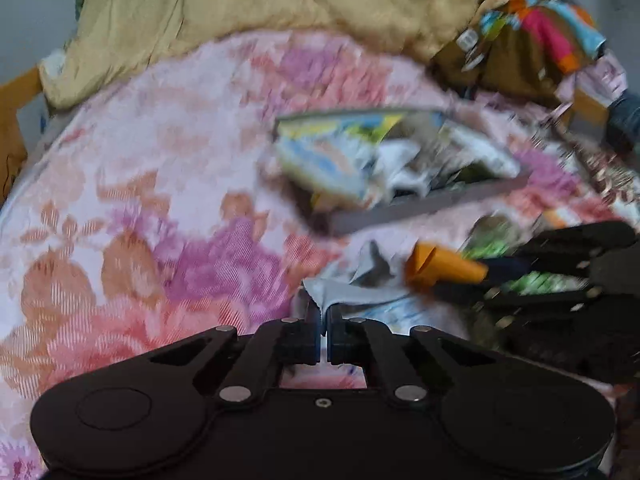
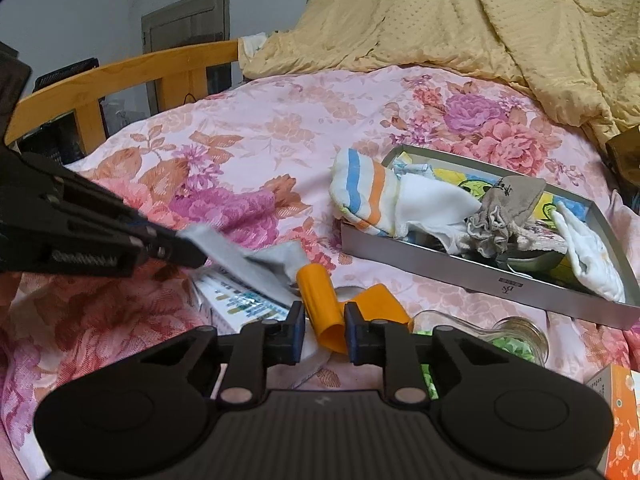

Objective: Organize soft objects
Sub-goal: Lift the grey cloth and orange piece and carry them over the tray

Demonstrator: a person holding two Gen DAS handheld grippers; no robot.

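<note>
My left gripper is shut on a grey cloth; in the right wrist view it comes in from the left, pulling the grey cloth taut above the bed. My right gripper is shut on an orange band; the left wrist view shows it at the right with the orange band. A grey metal tray at the right holds a striped sock, white cloths and a beige drawstring pouch. The left wrist view is blurred.
The floral bedsheet covers the bed. A yellow quilt is heaped at the back. A wooden rail runs along the left. A printed box, a glass jar and an orange box lie near my right gripper.
</note>
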